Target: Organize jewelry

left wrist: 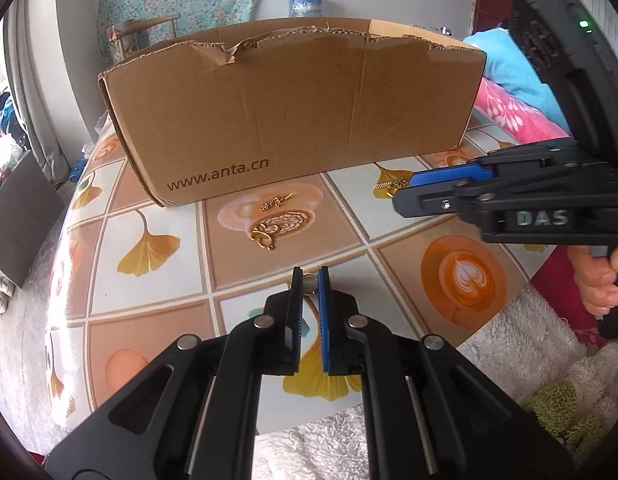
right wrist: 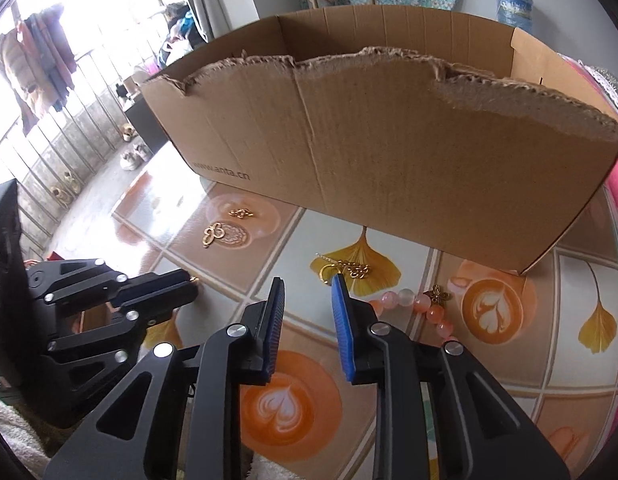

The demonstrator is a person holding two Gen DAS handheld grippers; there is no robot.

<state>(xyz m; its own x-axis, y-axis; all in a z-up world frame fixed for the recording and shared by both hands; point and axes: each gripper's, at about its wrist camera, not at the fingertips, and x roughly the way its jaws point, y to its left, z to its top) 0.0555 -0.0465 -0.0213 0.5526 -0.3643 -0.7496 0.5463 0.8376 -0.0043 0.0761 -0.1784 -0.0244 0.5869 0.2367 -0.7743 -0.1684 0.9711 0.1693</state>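
Organizing jewelry at a distance: I am working two handheld grippers over a glossy tabletop (left wrist: 149, 216) printed with ginkgo leaves and latte cups. A long brown cardboard box (left wrist: 293, 120) with a torn upper edge is standing open across the far side.

The left gripper (left wrist: 312, 276) is angling down at the tabletop's near part. Its blue-padded fingers (left wrist: 324, 312) are drawn almost together and are pinching a small gold ring (left wrist: 309, 281) at their very tips.

The right gripper (right wrist: 309, 282) is reaching in from the right, a person's hand (left wrist: 601, 280) squeezing its trigger handle. Its fingers are standing apart and are gripping nothing. Just beyond its right fingertip a tangle of gold hoop, chain and knot charm (right wrist: 349, 270) is lying on a yellow leaf print, close to the box's front wall.

Two more gold pieces are sitting together on a printed cup saucer in front of the box's lettered end. One is a small knotted charm (left wrist: 275, 202), nearer the box. The other is a looped clover-shaped pendant (left wrist: 263, 238), nearer me.

To the right of the right gripper a bracelet of pink and white round beads (right wrist: 425, 308) is curving across the tabletop. A little bronze flower charm (right wrist: 439, 295) is resting against its beads.

From either camera I cannot tell whether anything is lying inside the box.
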